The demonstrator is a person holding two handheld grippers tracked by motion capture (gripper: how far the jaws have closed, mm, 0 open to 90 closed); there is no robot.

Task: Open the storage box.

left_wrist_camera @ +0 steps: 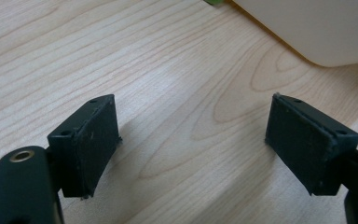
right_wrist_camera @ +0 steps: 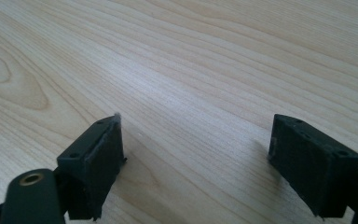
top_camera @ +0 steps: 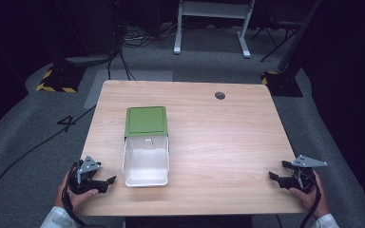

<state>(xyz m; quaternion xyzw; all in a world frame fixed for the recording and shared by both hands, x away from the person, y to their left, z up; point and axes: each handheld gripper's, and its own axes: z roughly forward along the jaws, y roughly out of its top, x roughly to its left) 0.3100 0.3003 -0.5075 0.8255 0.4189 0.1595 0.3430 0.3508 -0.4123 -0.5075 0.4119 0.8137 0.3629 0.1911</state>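
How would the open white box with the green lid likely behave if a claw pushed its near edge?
The white box looks thin-walled and empty, so it is probably light and would slide on the smooth wooden table rather than resist. Its low, flat shape makes tipping unlikely. The green lid lies flat behind it, seemingly hinged, so it would probably travel along and might flex.

Left gripper (top_camera: 105, 183) low, fingers (left_wrist_camera: 93, 144) spread wide, nothing between. Right gripper (top_camera: 276, 179) likewise, fingers (right_wrist_camera: 98, 163) apart.
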